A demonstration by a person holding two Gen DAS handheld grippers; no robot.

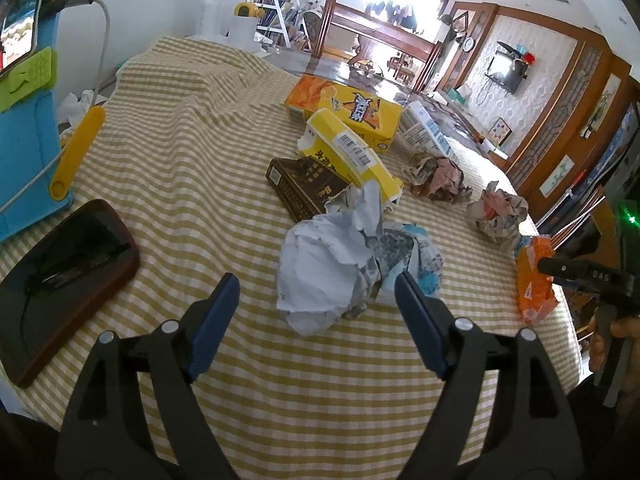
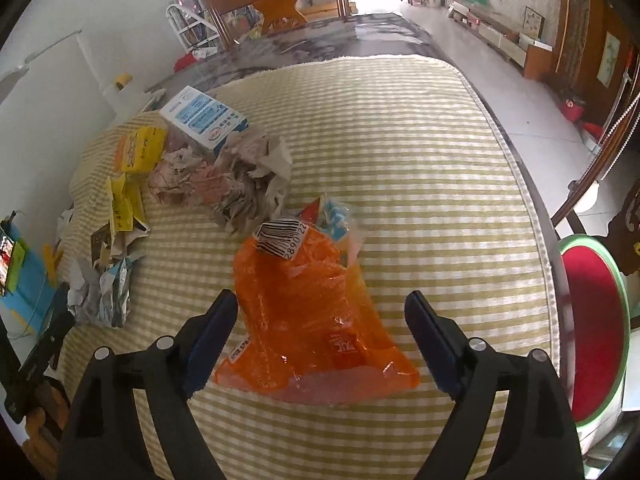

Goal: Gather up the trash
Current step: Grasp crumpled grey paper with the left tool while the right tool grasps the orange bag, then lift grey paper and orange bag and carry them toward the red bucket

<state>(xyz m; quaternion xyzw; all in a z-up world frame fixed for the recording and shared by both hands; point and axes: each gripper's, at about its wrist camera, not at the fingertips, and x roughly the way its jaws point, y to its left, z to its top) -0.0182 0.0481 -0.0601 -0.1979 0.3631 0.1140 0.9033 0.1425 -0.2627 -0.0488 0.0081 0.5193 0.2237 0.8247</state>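
Note:
A crumpled white and blue paper [image 1: 332,256] lies on the checked tablecloth [image 1: 180,152]. My left gripper [image 1: 316,280] stands open just in front of it, its blue pads either side of the paper's near edge and apart from it. An orange plastic wrapper [image 2: 304,312] with a barcode label lies flat between the open fingers of my right gripper [image 2: 320,296]; the pads do not press it. In the left wrist view the wrapper [image 1: 534,284] sits near the table's right edge. Further back are crumpled newspaper balls [image 1: 438,178], a yellow carton [image 1: 352,152], a brown box [image 1: 308,186] and an orange-yellow box [image 1: 344,106].
A dark tray with a reddish rim [image 1: 60,280] lies at the left. A blue stand [image 1: 24,140] holding a phone rises behind it. A white and blue box [image 2: 204,120] sits at the back. Beyond the table's right edge stands a red stool [image 2: 592,320].

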